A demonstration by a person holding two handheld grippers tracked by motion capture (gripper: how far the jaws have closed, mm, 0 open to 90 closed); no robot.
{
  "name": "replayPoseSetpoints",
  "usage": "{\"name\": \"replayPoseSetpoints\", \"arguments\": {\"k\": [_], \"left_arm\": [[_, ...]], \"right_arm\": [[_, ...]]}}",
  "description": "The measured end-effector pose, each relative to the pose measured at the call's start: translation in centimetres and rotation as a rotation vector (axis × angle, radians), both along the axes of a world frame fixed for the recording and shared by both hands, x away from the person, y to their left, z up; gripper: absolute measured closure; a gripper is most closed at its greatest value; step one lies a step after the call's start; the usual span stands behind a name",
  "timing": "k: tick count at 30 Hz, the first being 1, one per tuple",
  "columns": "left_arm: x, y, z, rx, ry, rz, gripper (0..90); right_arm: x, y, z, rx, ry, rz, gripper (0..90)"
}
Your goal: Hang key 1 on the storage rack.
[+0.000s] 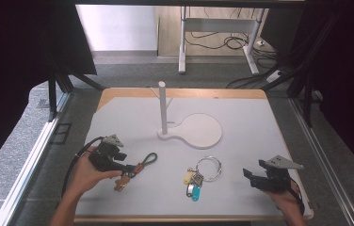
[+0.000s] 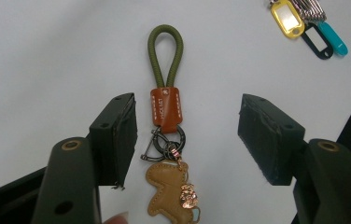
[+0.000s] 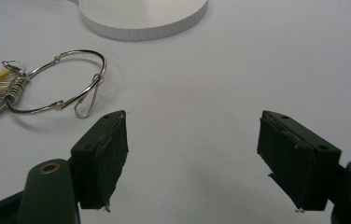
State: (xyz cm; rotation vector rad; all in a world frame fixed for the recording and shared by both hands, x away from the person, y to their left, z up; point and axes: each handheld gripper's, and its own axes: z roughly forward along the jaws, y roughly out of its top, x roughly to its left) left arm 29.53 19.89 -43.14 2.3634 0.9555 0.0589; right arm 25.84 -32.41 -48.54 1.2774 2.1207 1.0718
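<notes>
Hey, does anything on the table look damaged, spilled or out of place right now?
Nothing stands out. The keychain lies flat between the open left claw jaws, the key ring lies intact nearby, and the stand is upright.

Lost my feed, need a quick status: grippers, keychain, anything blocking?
Left gripper open, astride the leather keychain, not touching. Right gripper open, empty, beside the key ring. Nothing in the way.
</notes>
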Motion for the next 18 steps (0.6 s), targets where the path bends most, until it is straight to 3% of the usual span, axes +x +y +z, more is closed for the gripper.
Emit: {"name": "replayPoseSetpoints", "arguments": {"k": [18], "left_arm": [[1.9, -1.7, -0.6, 0.101, 0.056, -0.036, 39.6]], "right_arm": [[-0.2, -0.1, -0.4, -0.022, 0.016, -0.005, 26.0]]}}
